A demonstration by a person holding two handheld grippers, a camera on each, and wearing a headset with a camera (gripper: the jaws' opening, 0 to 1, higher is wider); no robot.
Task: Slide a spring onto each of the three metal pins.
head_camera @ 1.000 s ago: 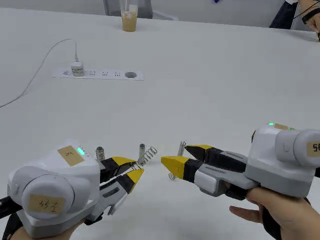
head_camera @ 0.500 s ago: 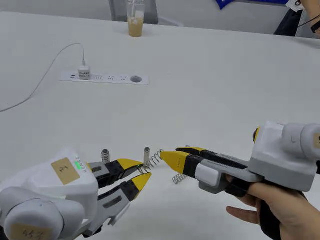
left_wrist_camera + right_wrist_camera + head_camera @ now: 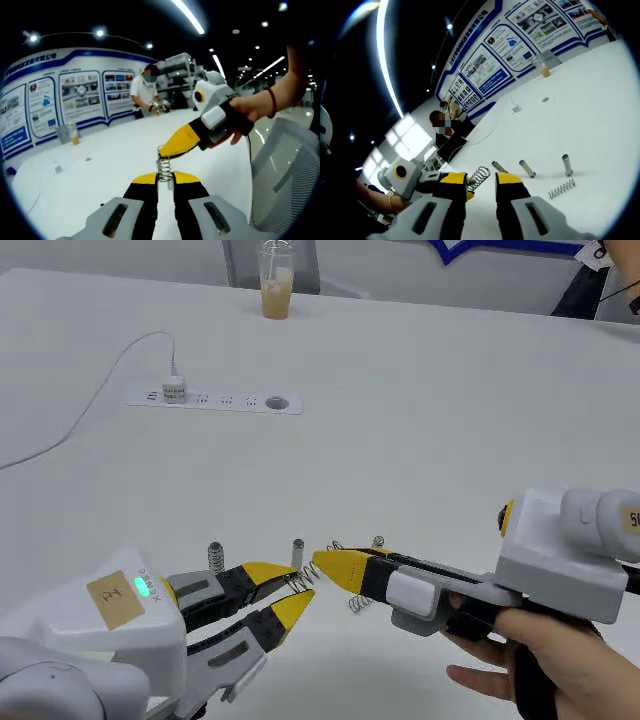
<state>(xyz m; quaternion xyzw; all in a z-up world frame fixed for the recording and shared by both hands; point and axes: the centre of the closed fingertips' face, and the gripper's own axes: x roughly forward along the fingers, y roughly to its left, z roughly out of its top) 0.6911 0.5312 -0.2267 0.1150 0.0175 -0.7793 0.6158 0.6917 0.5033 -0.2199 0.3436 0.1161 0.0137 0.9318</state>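
Observation:
Three short metal pins stand on the white table (image 3: 420, 440). The left pin (image 3: 215, 556) wears a spring; the middle pin (image 3: 297, 547) and right pin (image 3: 377, 541) look bare. My left gripper (image 3: 297, 585) is shut on a small spring (image 3: 305, 575), held above the table in front of the middle pin. The left gripper view has that spring (image 3: 163, 162) standing up from the yellow tips. My right gripper (image 3: 328, 560) comes in from the right, open, its tips at the spring's free end (image 3: 479, 176). Another loose spring (image 3: 358, 602) lies on the table under the right gripper.
A white power strip (image 3: 215, 399) with a plug and cable (image 3: 173, 390) lies further back on the left. A plastic cup of drink (image 3: 276, 295) stands at the far edge. A person (image 3: 145, 92) works at the table's far side. A mesh chair back (image 3: 285, 175) is beside the table.
My right gripper has moved left and its tips now meet the spring held by the left gripper. Its jaws have narrowed. The left gripper has kept its hold on the spring.

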